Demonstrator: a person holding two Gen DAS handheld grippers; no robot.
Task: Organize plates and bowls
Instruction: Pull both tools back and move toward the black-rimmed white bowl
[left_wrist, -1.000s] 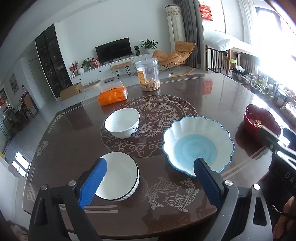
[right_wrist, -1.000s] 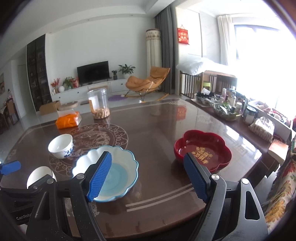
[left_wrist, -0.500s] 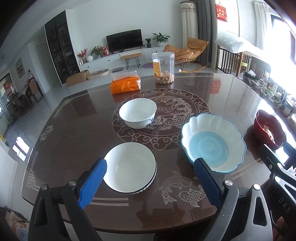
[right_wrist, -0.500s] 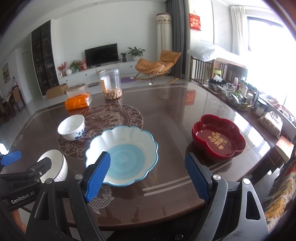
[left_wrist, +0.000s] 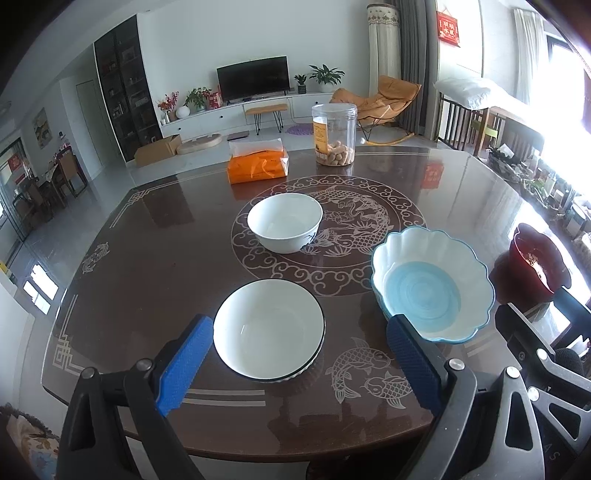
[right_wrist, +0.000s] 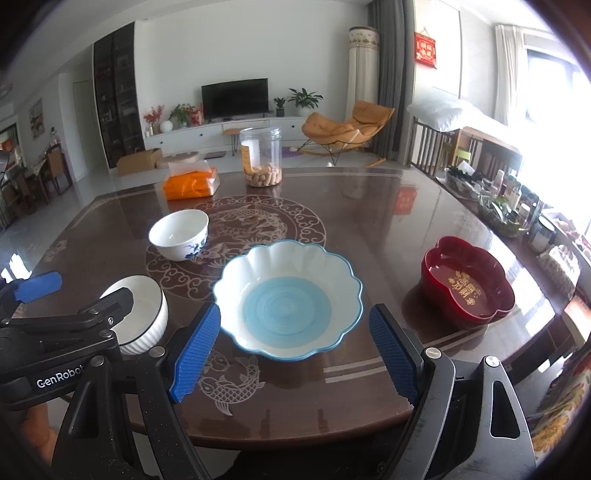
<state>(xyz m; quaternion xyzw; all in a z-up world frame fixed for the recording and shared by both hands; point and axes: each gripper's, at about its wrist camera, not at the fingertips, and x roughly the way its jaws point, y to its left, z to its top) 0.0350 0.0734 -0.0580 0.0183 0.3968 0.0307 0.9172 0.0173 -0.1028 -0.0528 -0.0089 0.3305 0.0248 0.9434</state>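
**Caution: glazed dishes near the counter's near edge**

Both grippers stand wide open and hold nothing. Your left gripper (left_wrist: 295, 365) frames the ribbed white bowl (left_wrist: 269, 329); your right gripper (right_wrist: 295, 350) frames the scalloped blue bowl (right_wrist: 287, 298). Both bowls sit near the near edge. A grip on a sloped, glazed rim may slip and push the dish off the counter (right_wrist: 369, 221).

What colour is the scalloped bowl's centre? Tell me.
Light blue, ringed by white, on the scalloped bowl; right wrist view.
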